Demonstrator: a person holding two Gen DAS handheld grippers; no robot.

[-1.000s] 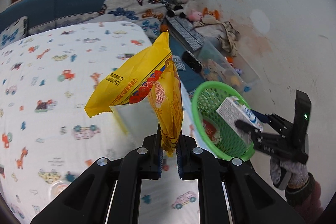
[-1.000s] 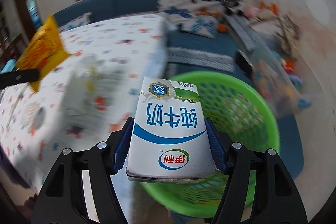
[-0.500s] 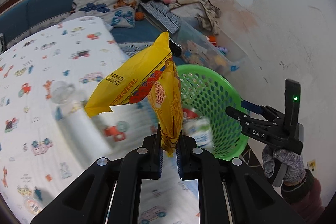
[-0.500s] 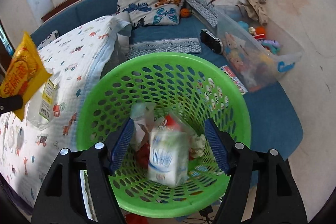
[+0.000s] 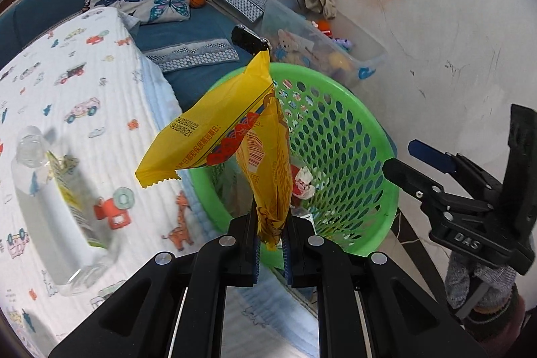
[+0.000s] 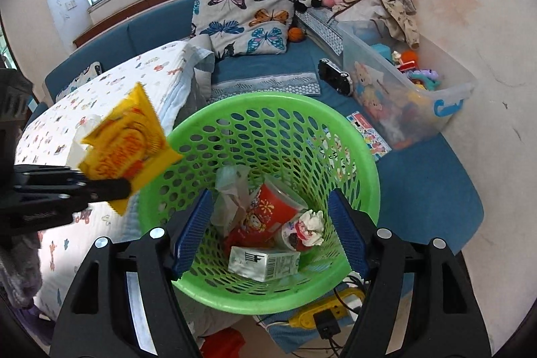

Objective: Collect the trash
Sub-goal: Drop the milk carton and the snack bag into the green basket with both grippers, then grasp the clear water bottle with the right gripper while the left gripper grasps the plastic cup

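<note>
My left gripper (image 5: 270, 240) is shut on a yellow snack wrapper (image 5: 235, 129) and holds it at the near rim of the green basket (image 5: 339, 129). In the right wrist view the wrapper (image 6: 131, 139) hangs just left of the basket (image 6: 365, 163). My right gripper (image 6: 268, 233) is open and empty above the basket; it also shows in the left wrist view (image 5: 402, 163). A milk carton (image 6: 263, 264) lies in the basket beside a red cup (image 6: 268, 213), a crumpled tissue (image 6: 312, 223) and clear plastic (image 6: 231, 193).
A clear plastic bottle (image 5: 57, 207) lies on the printed quilt (image 5: 84, 96) to the left. A clear toy bin (image 6: 402, 89) stands against the wall at right. A butterfly pillow (image 6: 245, 18) and plush toys lie behind. A yellow power strip (image 6: 325, 314) lies below the basket.
The milk carton has left my right gripper and settled on the basket's bottom. My left gripper has carried the wrapper to the right, up to the basket's rim.
</note>
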